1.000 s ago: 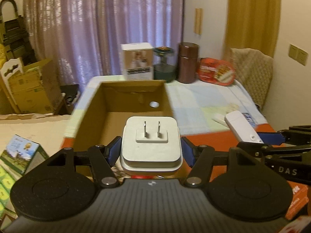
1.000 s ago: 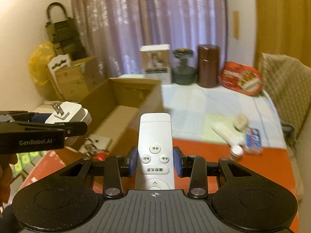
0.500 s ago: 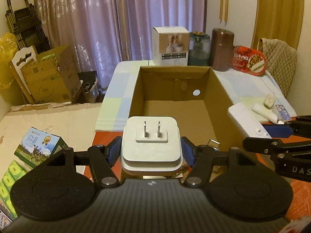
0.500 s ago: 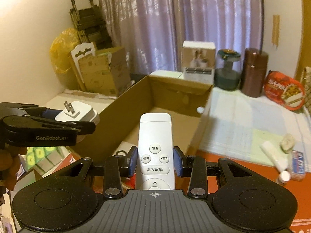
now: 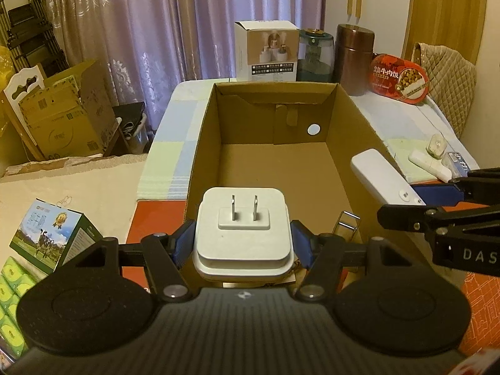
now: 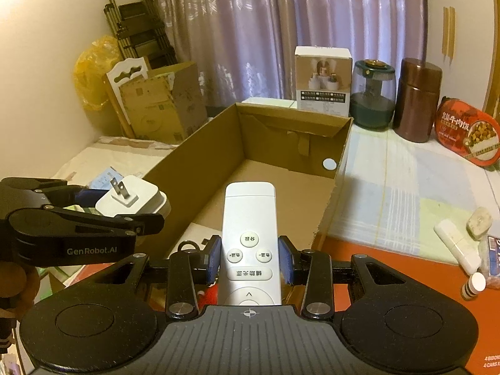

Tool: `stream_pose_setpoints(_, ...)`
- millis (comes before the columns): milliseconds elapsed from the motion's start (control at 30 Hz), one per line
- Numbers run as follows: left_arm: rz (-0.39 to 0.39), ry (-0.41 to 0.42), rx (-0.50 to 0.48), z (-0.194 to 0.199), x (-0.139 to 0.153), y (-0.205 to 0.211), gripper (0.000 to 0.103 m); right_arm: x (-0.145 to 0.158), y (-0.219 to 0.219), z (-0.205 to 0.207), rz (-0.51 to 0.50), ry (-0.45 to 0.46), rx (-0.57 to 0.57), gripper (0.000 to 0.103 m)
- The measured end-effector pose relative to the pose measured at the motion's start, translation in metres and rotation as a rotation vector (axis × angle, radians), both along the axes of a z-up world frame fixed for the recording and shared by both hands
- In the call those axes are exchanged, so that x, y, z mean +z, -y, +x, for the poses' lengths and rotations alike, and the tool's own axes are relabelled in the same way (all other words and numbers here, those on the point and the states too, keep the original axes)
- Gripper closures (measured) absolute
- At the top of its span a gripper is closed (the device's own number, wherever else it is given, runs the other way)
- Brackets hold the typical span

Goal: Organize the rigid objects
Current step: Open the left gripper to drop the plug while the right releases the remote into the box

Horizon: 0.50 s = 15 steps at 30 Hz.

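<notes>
From the left wrist view, we had the left gripper [image 5: 243,240] pinching a white square plug adapter [image 5: 242,232] with its two metal prongs facing up, blue pads pressed to both sides. Straight ahead of it sat the open brown cardboard box [image 5: 206,143], and the adapter hung just at the near rim, not yet down inside. We saw the box floor largely bare, with only a small wire clip [image 5: 345,229] and something we could not make out near the front corner. By our reckoning the sorting was at an early stage. Off to the right, the right gripper [image 5: 415,200] came in from the edge carrying a long white remote control [image 5: 379,176] over the box's right wall.

From the right wrist view, we had the right gripper [image 6: 249,259] clamped tight on that white remote control [image 6: 249,237], buttons up, its far end reaching over the near part of the cardboard box [image 6: 339,156]. The left gripper [image 6: 137,209] held the plug adapter [image 6: 131,198] just beside the box's left wall. On the desk [image 6: 375,256] to the right we counted loose pieces still waiting: a white stick-shaped device [image 6: 454,243], a small beige lump [image 6: 478,220] and a little bottle [image 6: 473,284]. So we judged both held items unplaced and more left to collect.
</notes>
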<state>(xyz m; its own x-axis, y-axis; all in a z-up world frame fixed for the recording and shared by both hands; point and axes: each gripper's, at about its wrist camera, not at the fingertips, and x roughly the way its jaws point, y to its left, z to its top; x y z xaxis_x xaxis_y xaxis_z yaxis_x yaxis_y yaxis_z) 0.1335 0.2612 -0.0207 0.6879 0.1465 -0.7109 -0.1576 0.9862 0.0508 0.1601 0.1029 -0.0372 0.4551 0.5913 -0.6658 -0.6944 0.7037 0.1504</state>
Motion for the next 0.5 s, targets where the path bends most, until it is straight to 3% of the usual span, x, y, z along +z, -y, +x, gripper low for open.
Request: stream_pose_setpoints(500, -0.011, -0.039, -0.015, 0.006, -0.017, 0.004, 0.044, -0.011, 0.001, 0.006, 0.003, -0.029, -0.012, 0.068)
